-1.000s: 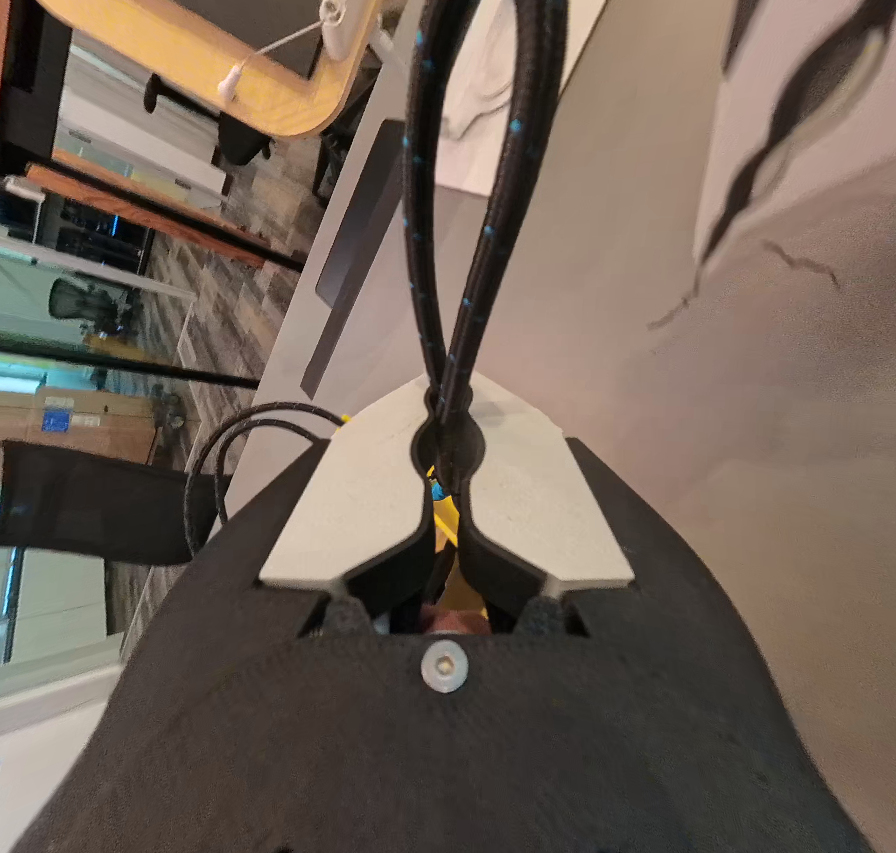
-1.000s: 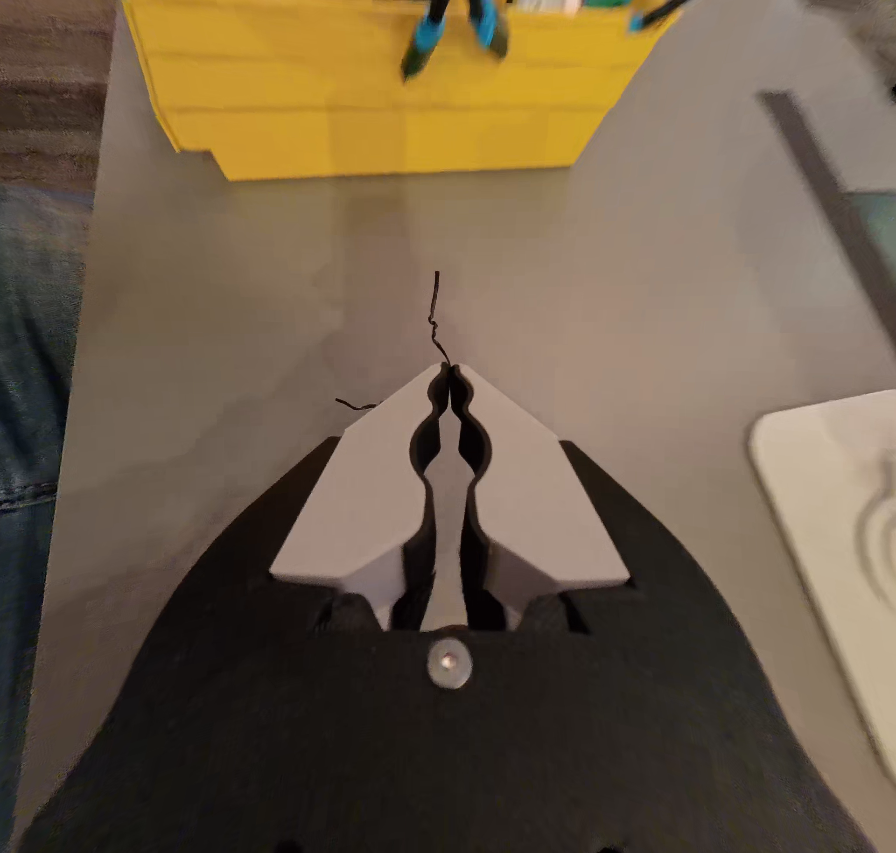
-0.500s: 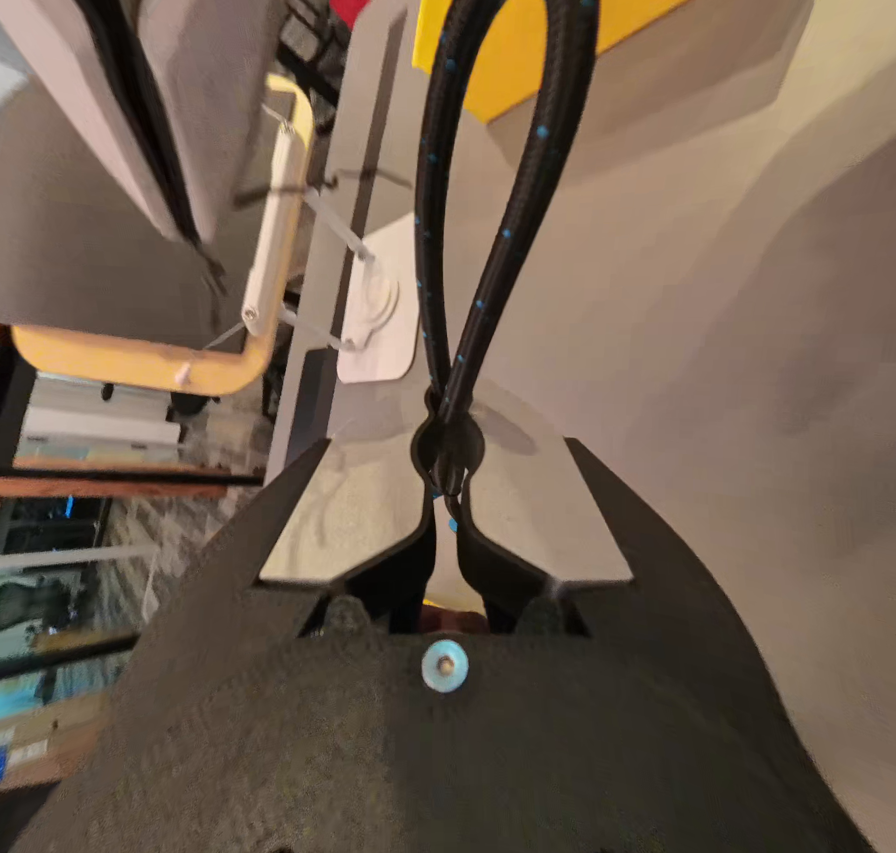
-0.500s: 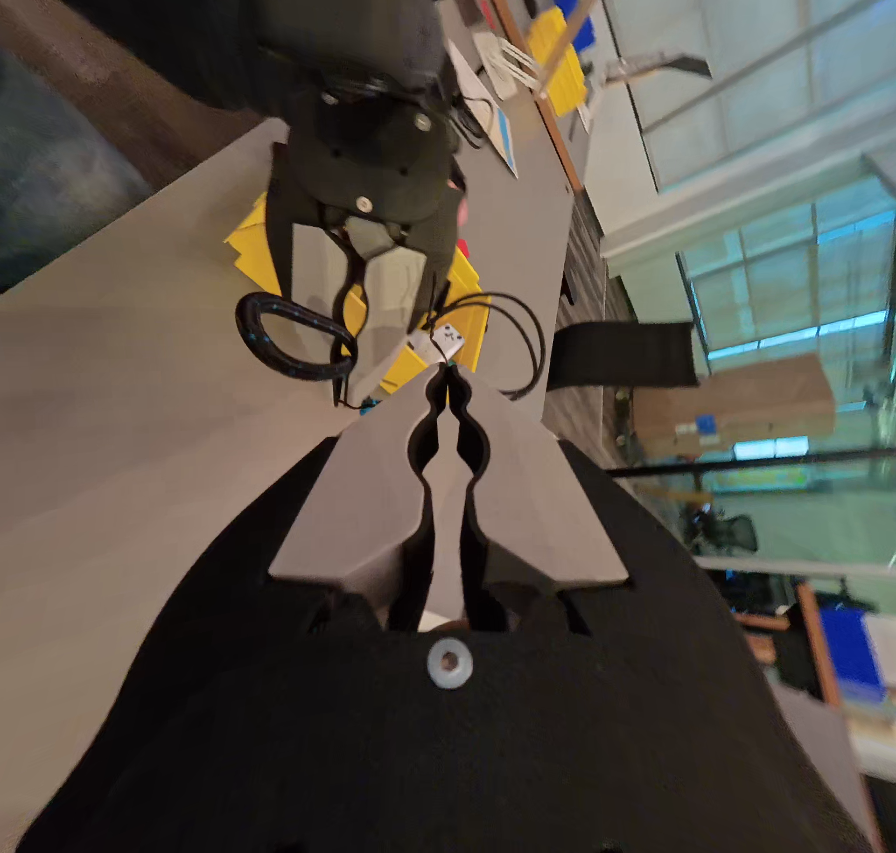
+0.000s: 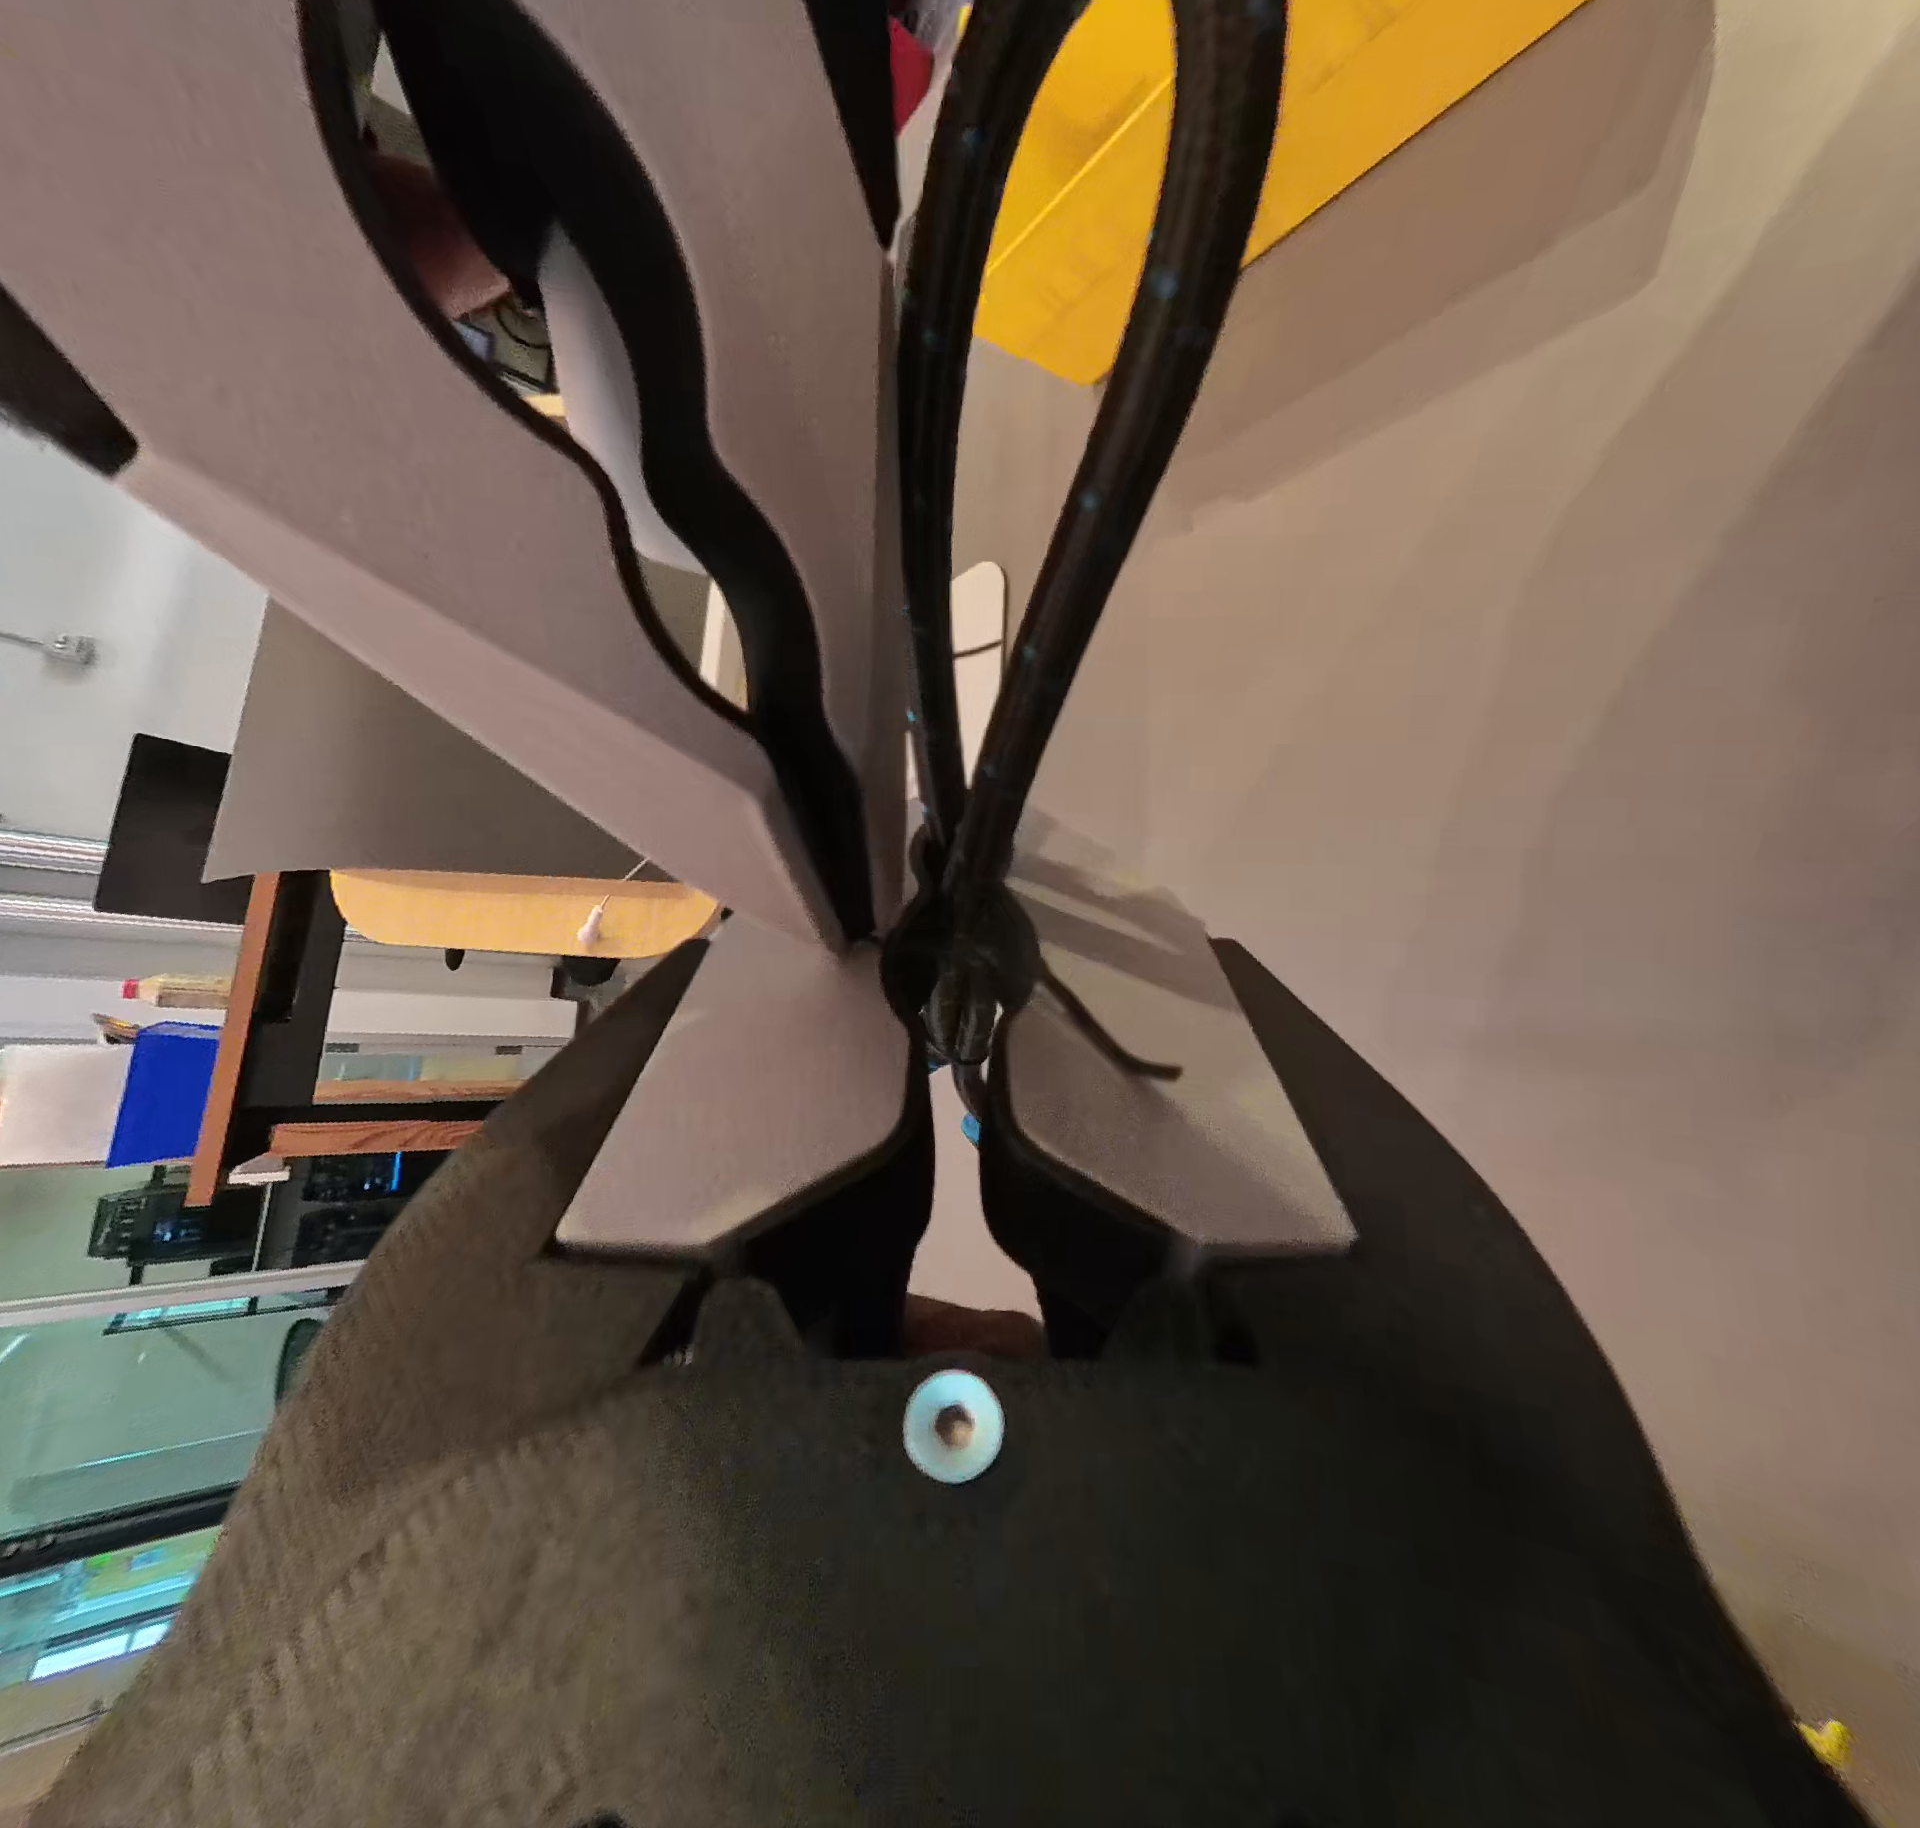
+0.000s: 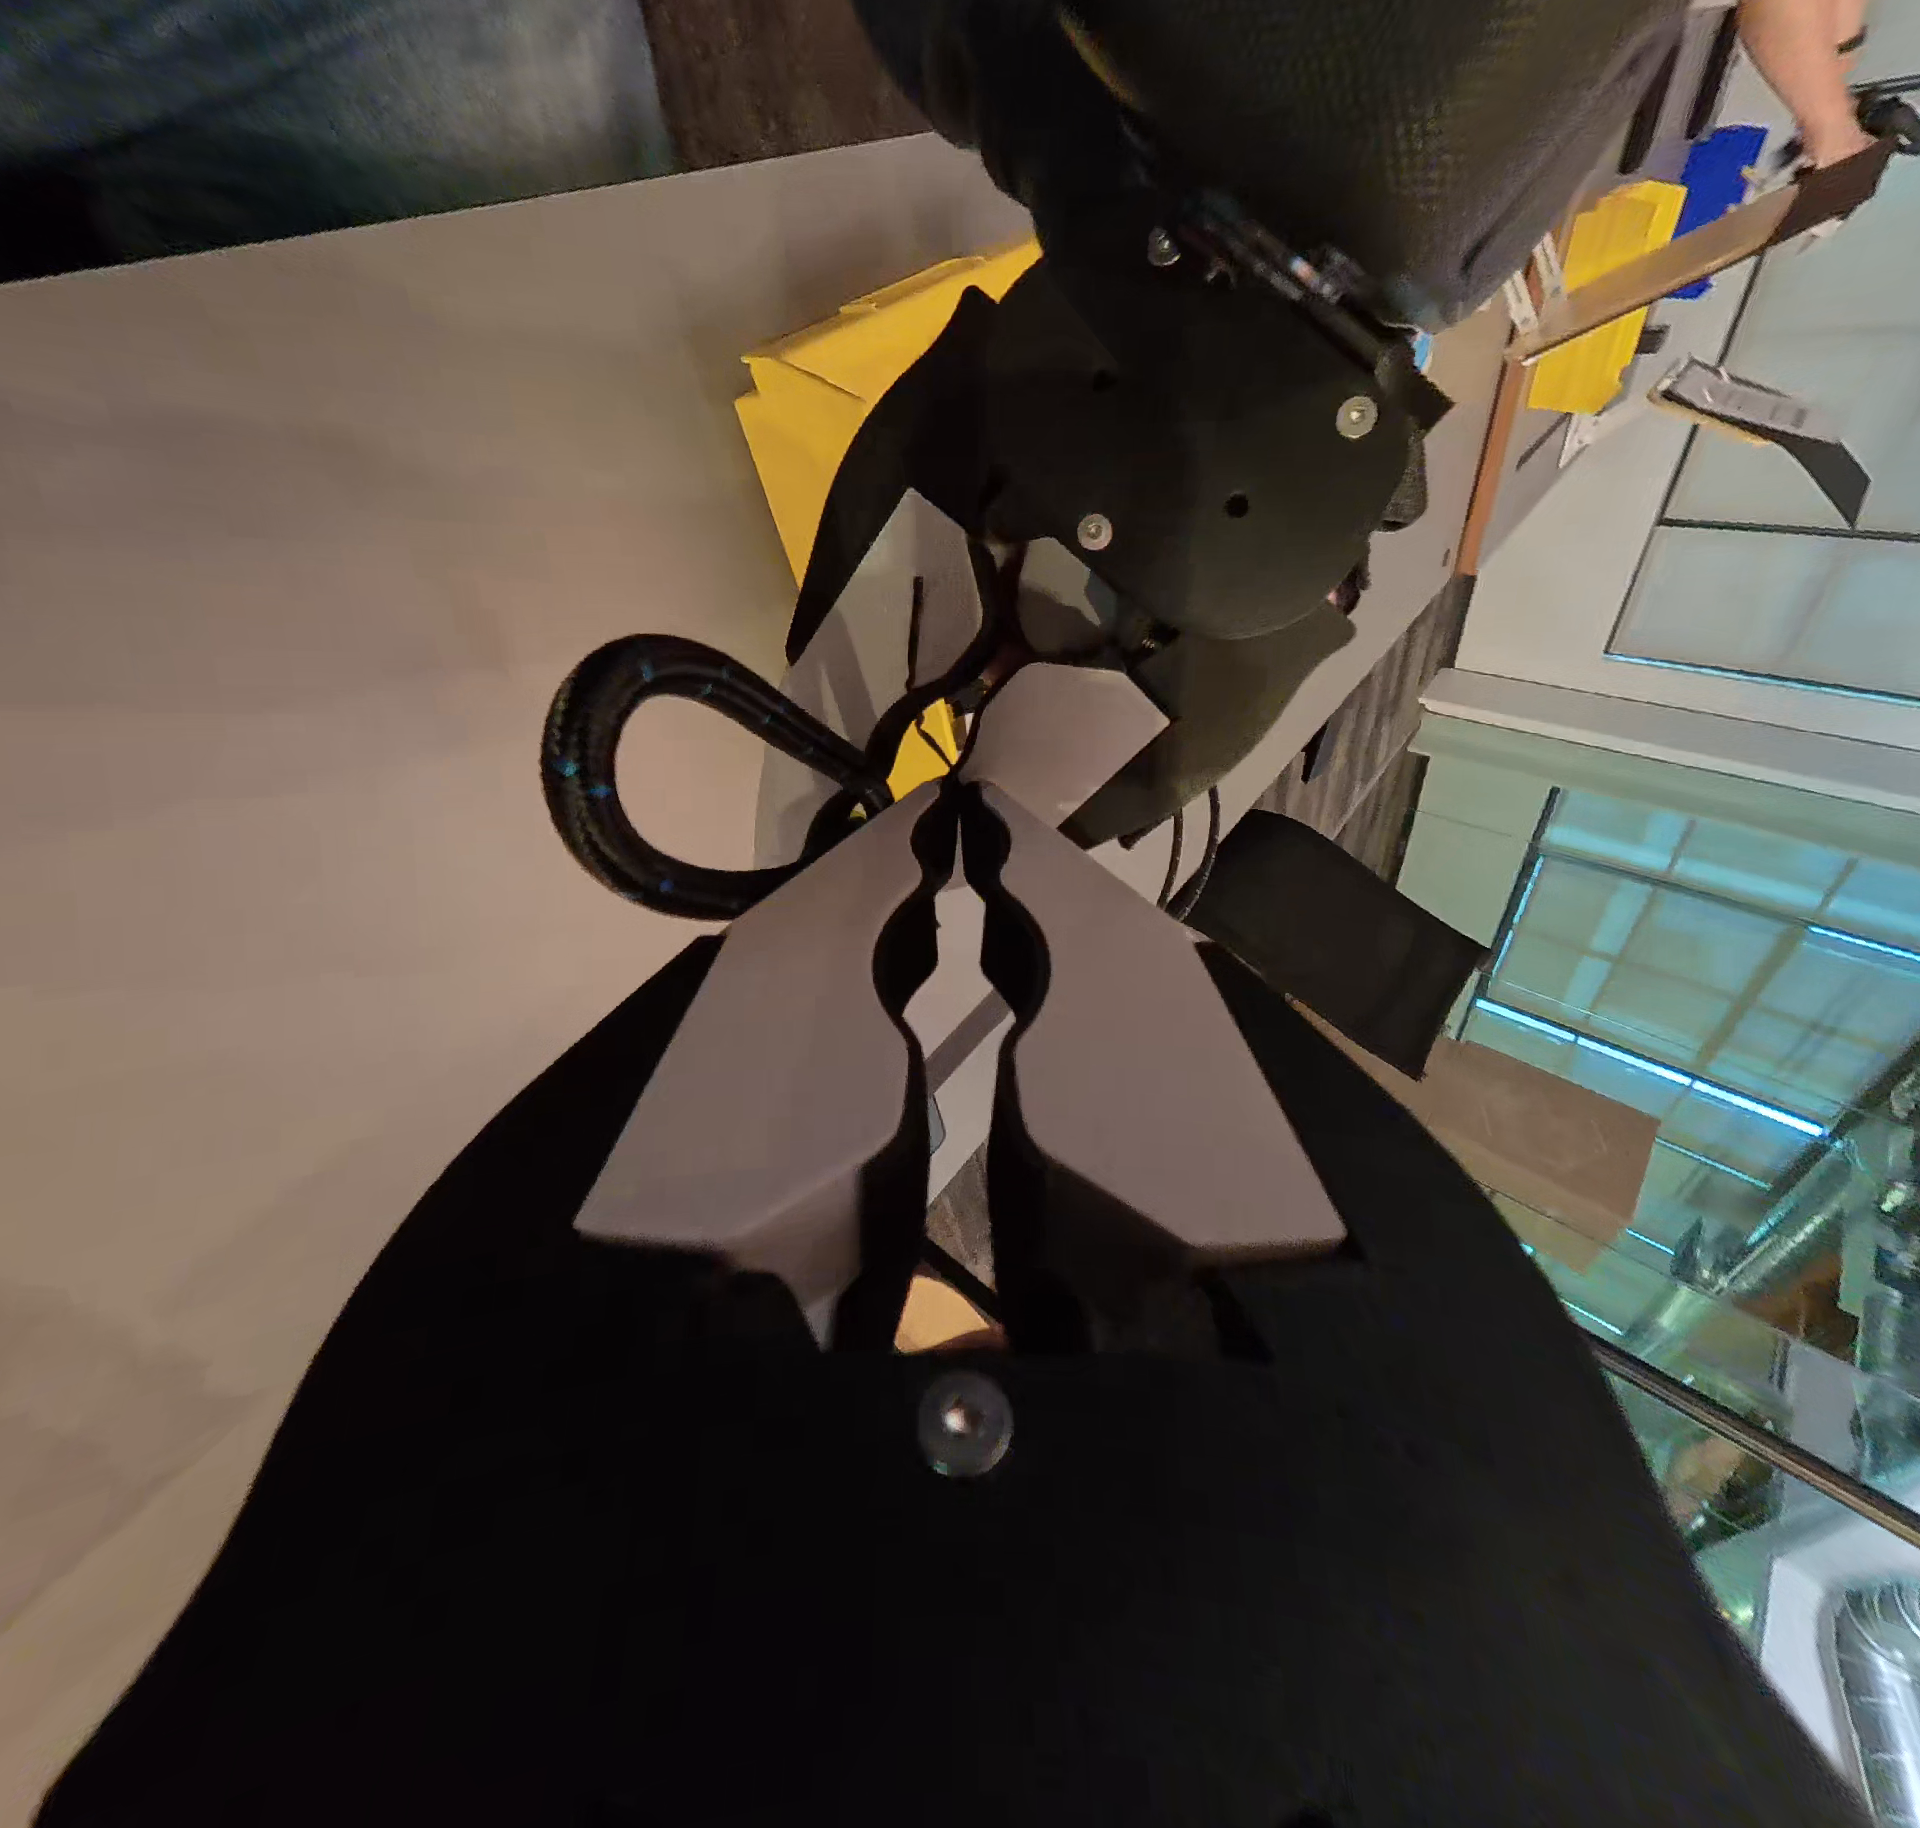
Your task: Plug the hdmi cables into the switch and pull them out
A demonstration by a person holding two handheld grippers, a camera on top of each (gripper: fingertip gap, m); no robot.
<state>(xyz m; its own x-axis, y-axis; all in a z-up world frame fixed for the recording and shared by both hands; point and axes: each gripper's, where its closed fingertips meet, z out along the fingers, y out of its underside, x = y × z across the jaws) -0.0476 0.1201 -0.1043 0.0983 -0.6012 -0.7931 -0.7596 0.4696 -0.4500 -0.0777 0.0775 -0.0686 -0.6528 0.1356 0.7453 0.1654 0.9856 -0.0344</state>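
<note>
Since approx. half a sec ago the right tool (image 5: 868, 931) has closed in from near the cable to tip-to-tip w/ my left tool (image 5: 951, 968); in the left wrist view it now fills the upper left, where before I saw only a slice of it. Looped cable (image 5: 1081, 344), black braid w/ blue flecks, sits in the left tool same as before, loop sticking out fwd past the tips.

Left tool: jaws narrow, clamped on the pinched base of the cable loop, which bunches in the notch betw. the fingers (image 5: 748, 1103). A thin black strand trails off over the right finger.

Right tool (image 6: 954, 802): jaws nearly together, only a slim wavy gap left betw. them; tips sit right at the cable bundle, just beside the left tool's tips. Can't tell if it actually pinches anything there.

Right wrist view shows the left tool (image 6: 940, 739) facing me, cable loop (image 6: 613, 770) curling out to its side above the table (image 6: 312, 531).

Yellow bin (image 5: 1351, 105) stands on the table behind the loop; same bin (image 6: 831, 396) shows behind the left tool in the other view. Grey table (image 5: 1558, 843) under everything. No switch visible to me.
</note>
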